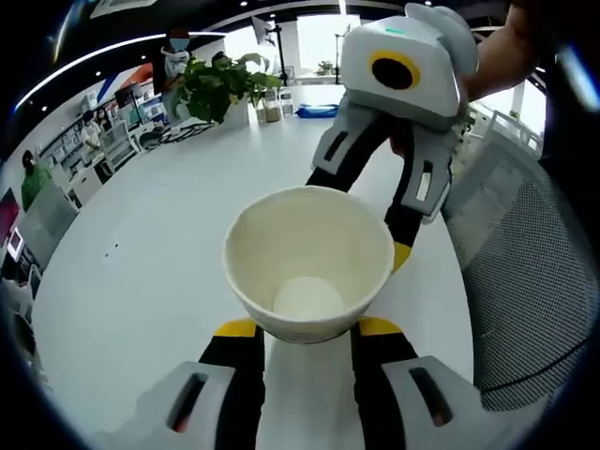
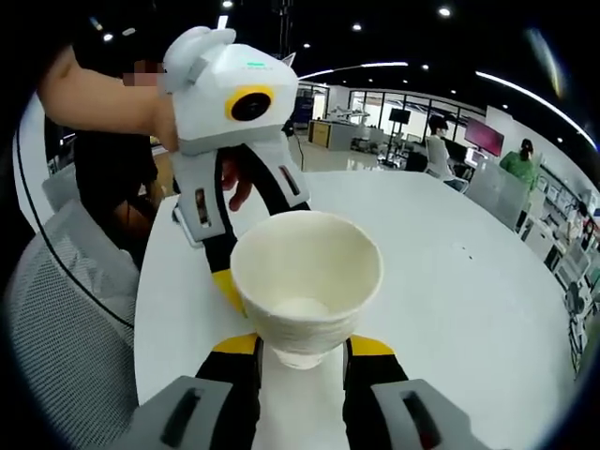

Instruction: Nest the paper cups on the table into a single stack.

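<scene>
I am seeing cup (image 1: 309, 265) sitting upright on tabletop (image 1: 159, 253), both claws flanking its base: left claw (image 1: 307, 330), right claw (image 2: 302, 349) parted, touching unclear. Judging cup light, thin-walled, crushable; gripping low, gently.

Cup (image 1: 309, 267) upright between both grippers; left gripper (image 1: 305, 330) jaws flank its base from one side, right gripper (image 1: 375, 220) jaws reach its far rim, closing those two approaches. Table (image 1: 169, 244) bare and open left of cup. Mesh chair (image 1: 530, 272) crowds table edge right of cup. Plant (image 1: 220, 84) far beyond cup.
</scene>
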Motion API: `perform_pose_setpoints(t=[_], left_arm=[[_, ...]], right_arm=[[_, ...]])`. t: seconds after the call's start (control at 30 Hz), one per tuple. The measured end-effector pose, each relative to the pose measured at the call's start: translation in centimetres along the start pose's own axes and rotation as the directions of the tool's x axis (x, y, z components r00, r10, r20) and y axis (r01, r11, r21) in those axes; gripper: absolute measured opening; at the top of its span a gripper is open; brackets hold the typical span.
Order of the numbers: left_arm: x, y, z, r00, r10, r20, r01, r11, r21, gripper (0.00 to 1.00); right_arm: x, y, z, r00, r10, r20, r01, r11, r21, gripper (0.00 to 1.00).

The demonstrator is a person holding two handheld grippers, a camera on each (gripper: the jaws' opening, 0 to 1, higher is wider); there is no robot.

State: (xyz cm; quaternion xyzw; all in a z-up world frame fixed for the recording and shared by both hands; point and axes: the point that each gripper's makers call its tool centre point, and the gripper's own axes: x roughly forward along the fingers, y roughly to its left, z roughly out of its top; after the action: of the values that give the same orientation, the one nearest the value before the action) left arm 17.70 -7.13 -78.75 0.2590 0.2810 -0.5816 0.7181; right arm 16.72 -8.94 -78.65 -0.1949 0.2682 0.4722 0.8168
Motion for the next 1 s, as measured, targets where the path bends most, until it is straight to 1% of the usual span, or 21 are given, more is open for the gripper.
perform_pose_setpoints(t=[0.23,0.37,0.47,0.6,0.67,0.83,0.93,1.0], left_arm=[[0.5,0.9,0.0,1.0,-0.005,-0.011,0.005,1.0,-0.003,0.34],[0.7,1.2,-0.2,1.0,-0.008,-0.018,0.008,1.0,-0.005,0.34],[0.8,1.4,-0.4,1.0,-0.008,-0.023,0.008,1.0,-0.011,0.34],[0.8,1.6,-0.7,0.999,-0.004,-0.031,0.004,1.0,-0.003,0.34],[0.8,1.7,-0.9,0.999,-0.001,-0.033,0.001,1.0,-0.011,0.33],[0.6,1.6,-1.3,1.0,0.006,-0.017,-0.007,0.999,-0.041,0.32],[0.6,1.4,-1.3,1.0,0.013,-0.02,-0.014,0.999,-0.045,0.3],[0.6,1.4,-1.3,1.0,0.015,-0.011,-0.016,0.998,-0.053,0.32]], right_arm=[[0.8,-1.2,-0.1,1.0,-0.01,-0.001,0.01,1.0,0.012,0.32],[1.0,-1.3,-0.1,1.0,-0.01,-0.002,0.01,1.0,0.021,0.32],[1.8,-1.7,-0.5,1.0,-0.013,-0.005,0.013,1.0,0.026,0.32],[2.0,-1.6,-0.6,1.0,-0.009,-0.004,0.009,0.999,0.049,0.32],[2.2,-1.6,-0.6,1.0,-0.011,-0.005,0.011,0.998,0.055,0.31],[2.3,-1.5,-0.8,1.0,-0.012,-0.01,0.012,0.999,0.046,0.31],[2.5,-1.5,-1.2,1.0,-0.019,-0.023,0.019,1.0,0.025,0.31],[2.5,-1.4,-1.2,0.999,-0.023,-0.03,0.024,1.0,0.02,0.32]])
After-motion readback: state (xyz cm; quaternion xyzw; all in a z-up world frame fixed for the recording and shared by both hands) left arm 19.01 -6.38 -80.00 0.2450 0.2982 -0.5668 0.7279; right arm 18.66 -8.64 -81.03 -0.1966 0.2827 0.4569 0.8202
